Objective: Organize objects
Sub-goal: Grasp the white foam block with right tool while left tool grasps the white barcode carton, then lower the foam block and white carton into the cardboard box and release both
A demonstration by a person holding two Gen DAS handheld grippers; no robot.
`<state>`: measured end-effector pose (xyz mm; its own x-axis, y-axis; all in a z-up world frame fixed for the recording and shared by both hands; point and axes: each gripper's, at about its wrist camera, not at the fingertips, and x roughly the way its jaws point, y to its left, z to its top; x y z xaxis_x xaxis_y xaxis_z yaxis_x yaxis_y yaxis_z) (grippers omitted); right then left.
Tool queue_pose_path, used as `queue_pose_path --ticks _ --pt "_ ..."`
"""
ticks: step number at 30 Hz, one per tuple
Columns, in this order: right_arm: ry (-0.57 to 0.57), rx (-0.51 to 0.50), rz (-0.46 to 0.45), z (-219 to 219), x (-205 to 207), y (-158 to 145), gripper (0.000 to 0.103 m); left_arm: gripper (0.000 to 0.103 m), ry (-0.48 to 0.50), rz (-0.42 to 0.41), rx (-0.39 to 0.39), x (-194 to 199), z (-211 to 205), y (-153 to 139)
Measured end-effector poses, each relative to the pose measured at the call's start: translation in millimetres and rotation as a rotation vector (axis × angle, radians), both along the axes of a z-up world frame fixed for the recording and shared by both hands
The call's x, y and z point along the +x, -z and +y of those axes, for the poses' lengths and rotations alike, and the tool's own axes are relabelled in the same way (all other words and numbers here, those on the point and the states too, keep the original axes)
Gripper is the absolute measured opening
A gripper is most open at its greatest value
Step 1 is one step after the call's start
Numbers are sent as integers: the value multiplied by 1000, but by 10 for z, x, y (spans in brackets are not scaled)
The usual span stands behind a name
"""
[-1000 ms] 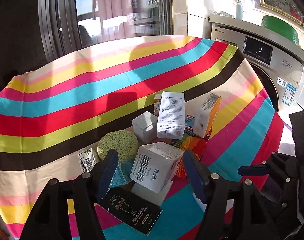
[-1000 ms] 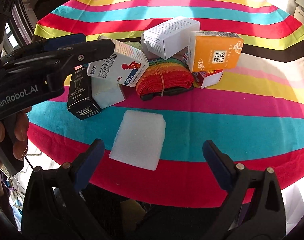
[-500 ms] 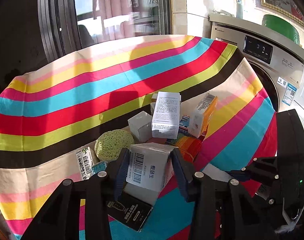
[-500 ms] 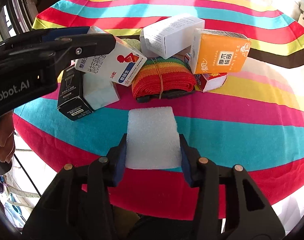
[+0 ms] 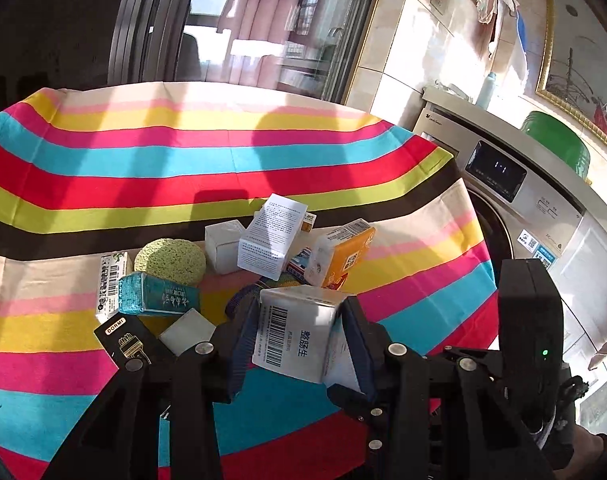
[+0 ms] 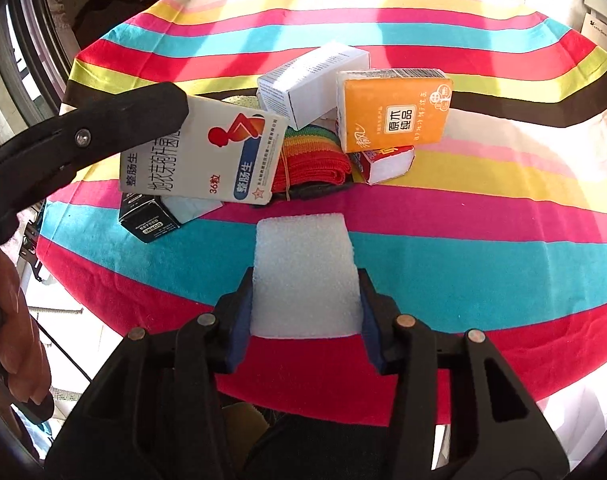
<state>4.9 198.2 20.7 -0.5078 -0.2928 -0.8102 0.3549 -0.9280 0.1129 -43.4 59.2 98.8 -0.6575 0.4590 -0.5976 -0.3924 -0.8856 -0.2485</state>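
My left gripper (image 5: 297,332) is shut on a white medicine box (image 5: 299,328) with a barcode, held tilted above the pile; the same white medicine box (image 6: 207,156) with its red figure shows in the right wrist view under the left gripper's arm (image 6: 83,136). My right gripper (image 6: 305,300) is shut on a white foam sponge (image 6: 305,276), both pads pressing its sides near the table's front edge. The pile holds an orange tissue pack (image 6: 395,110), a white carton (image 6: 311,80), a rainbow cloth (image 6: 311,160), a black box (image 6: 147,220) and a green round sponge (image 5: 169,260).
A striped tablecloth (image 5: 183,160) covers the round table. A washing machine (image 5: 523,216) stands to the right of it, a window (image 5: 255,28) behind. A teal tissue pack (image 5: 159,300) and a small white cube box (image 5: 223,246) lie in the pile. A person's hand (image 6: 19,340) holds the left gripper.
Both grippers closed: the left on the white medicine box, the right on the foam sponge. The left then lifted the box off the pile and rolled it; the right stayed put.
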Motion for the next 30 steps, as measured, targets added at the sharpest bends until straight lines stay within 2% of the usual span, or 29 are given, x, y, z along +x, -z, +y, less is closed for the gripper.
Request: queue_pose_path --ticks 8,12,15,22,30 --pt "41 -15 7 281 -54 -78 50 42 52 -59 -1 111 158 195" --pt "44 11 22 419 106 -84 50 41 47 -79 36 106 165 221" --pt "54 36 34 365 50 -96 50 41 46 -100 66 106 173 250" --pt "93 53 44 689 171 -148 50 41 78 -134 109 152 294 259" --pt "144 67 43 969 244 -174 50 41 143 -144 125 249 568 227"
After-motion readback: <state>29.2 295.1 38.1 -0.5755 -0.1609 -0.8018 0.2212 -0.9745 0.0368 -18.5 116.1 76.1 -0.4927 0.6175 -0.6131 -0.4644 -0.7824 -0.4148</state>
